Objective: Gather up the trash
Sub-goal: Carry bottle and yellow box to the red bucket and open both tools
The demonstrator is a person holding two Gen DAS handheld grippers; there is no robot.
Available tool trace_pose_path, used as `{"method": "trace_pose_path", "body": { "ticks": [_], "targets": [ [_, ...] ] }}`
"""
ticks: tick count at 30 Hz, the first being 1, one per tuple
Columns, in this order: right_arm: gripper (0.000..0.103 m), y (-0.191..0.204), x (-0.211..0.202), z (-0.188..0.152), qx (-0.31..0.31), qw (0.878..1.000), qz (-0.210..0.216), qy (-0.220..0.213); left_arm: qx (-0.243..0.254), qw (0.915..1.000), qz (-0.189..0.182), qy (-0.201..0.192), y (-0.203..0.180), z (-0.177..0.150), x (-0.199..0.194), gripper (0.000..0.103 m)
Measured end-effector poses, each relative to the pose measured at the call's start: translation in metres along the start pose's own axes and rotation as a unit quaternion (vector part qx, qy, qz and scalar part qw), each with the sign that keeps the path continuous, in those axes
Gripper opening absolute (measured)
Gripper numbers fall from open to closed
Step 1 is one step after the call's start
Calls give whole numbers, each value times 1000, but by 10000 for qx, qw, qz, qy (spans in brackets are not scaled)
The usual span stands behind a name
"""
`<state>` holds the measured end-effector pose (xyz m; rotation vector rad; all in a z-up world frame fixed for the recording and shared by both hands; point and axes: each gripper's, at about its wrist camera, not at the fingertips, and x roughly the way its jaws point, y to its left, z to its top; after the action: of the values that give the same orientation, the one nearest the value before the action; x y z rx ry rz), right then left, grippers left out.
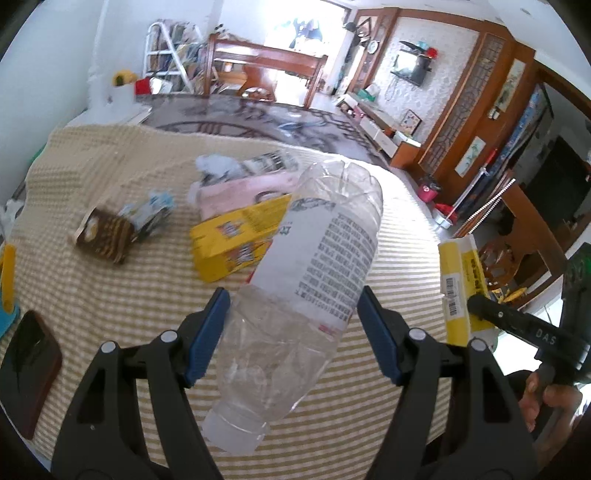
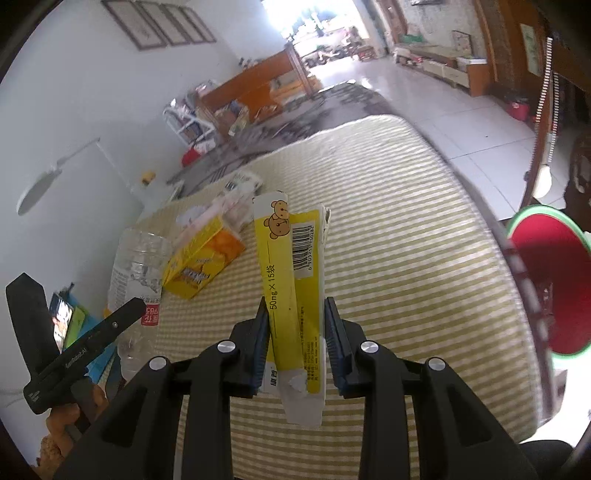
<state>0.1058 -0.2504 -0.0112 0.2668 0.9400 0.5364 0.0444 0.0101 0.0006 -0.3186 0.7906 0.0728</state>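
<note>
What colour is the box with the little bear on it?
Yellow and white. The box shows best in the right wrist view, held in the right gripper.

Walls: plain white at left, four framed pictures (image 2: pixel 162 23) hung in a row; textured white panel with a dark wall shelf (image 1: pixel 413 66) at right; carved wooden screens (image 1: pixel 476 103) beside it. Floor: pale glossy tiles (image 2: pixel 461 122); dark patterned rug (image 1: pixel 258 118). Furniture: wooden bench (image 1: pixel 266 70) toward the far end; white stepladder (image 1: pixel 166 48) by the left wall; low white-and-wood cabinet (image 1: pixel 380 125) along the right. Light: strong daylight from a far bright opening (image 1: pixel 306 29), overexposed.
</note>
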Motion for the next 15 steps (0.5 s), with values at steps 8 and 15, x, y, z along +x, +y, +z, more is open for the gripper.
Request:
{"method": "trace_pose_path", "body": {
  "ticks": [8,15],
  "targets": [
    [28,-34,-36,1,387,9985,-74,-381,253,9993,-288,-23,-39,8,7,69],
    [28,-63,-65,-1,674,9955,-161,-646,363,9964,-759,101,-80,14,19,68]
  ]
}}
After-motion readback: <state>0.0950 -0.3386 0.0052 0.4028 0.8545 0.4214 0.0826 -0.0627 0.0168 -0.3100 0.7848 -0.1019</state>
